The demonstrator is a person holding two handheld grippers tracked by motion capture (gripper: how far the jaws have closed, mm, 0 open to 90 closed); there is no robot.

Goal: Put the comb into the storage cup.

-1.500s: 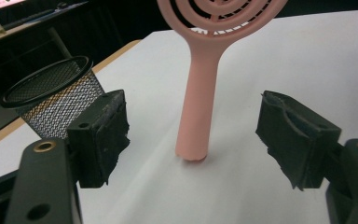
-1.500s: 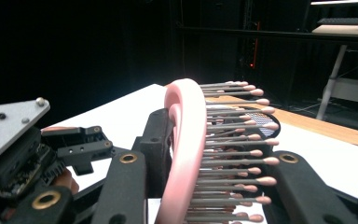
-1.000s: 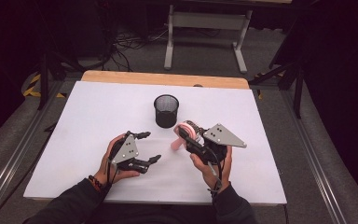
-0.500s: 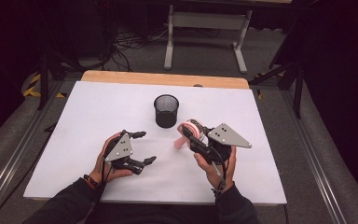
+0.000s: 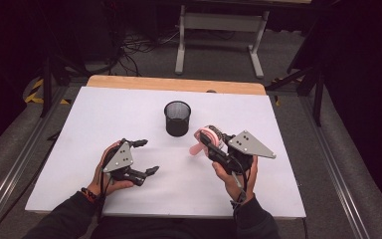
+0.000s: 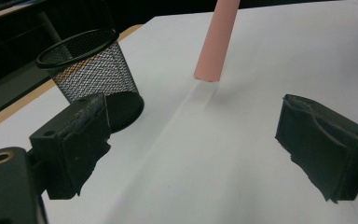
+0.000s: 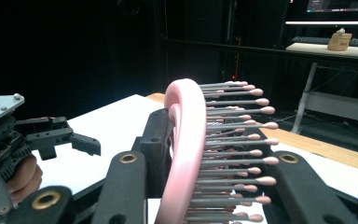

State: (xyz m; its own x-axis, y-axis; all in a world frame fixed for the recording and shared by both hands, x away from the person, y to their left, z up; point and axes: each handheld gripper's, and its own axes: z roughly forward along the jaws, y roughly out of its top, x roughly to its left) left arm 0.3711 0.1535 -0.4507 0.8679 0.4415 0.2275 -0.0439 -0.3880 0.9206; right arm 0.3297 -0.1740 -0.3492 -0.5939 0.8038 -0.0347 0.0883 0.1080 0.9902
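White tabletop [image 5: 129, 114], dark workshop beyond. Item one: pink hairbrush [image 5: 210, 135], which you pinched by the head in your right gripper [image 5: 211, 144], handle angled down toward the board, likely so it could drop handle-first into a holder. Item two: black mesh cup [image 5: 177, 118], upright, just beyond the brush, apart from it. Item three: your left gripper [image 5: 144, 157], jaws spread and just opened wider, nothing between them, clear of the brush.
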